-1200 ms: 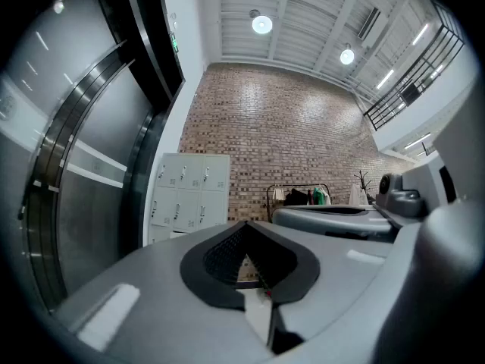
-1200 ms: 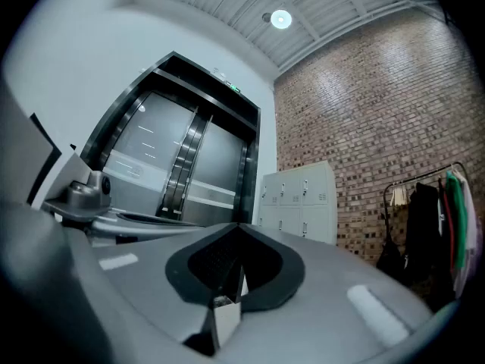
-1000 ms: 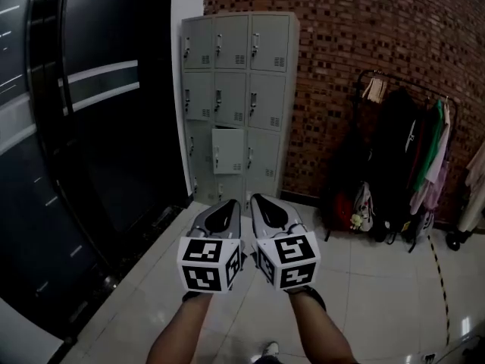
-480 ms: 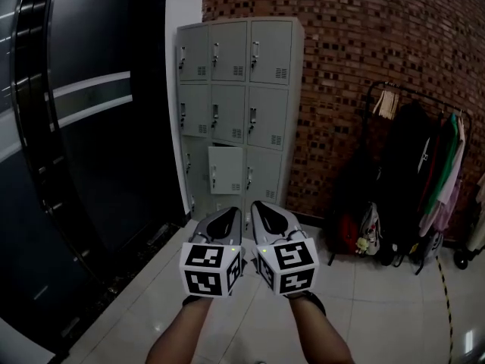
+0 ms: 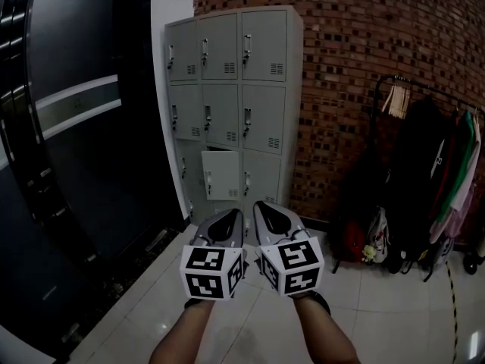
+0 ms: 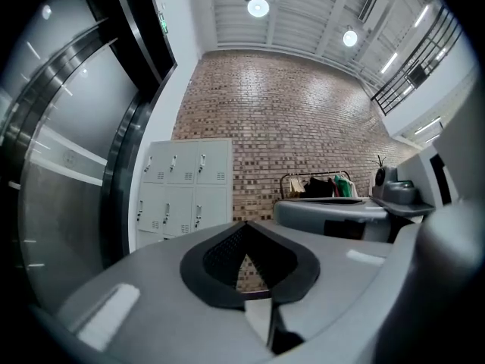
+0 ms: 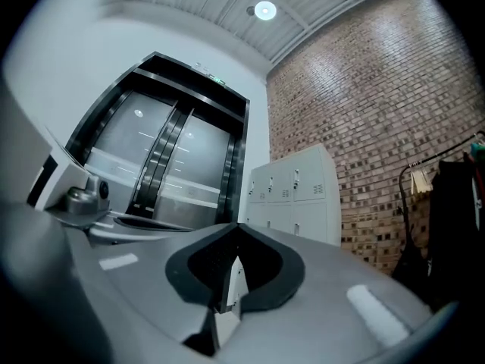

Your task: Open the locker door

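Note:
A grey metal locker cabinet (image 5: 227, 105) with three columns of small doors stands against the brick wall ahead. One door (image 5: 220, 175) in the middle column, third row down, looks paler and a little ajar. My left gripper (image 5: 230, 214) and right gripper (image 5: 262, 205) are held side by side low in the head view, well short of the lockers and pointing toward them. Both are shut with nothing between the jaws. The lockers (image 6: 186, 196) show far beyond the jaws in the left gripper view, and the lockers (image 7: 295, 199) likewise in the right gripper view.
A clothes rack (image 5: 428, 165) with dark coats and bags stands at the right along the brick wall (image 5: 348, 67). A dark glass wall (image 5: 68, 142) and a white pillar (image 5: 170, 6) lie to the left. The floor (image 5: 394, 317) is pale glossy tile.
The lockers have grown larger and shifted a little left in the head view as I came closer. Both grippers stay side by side and shut.

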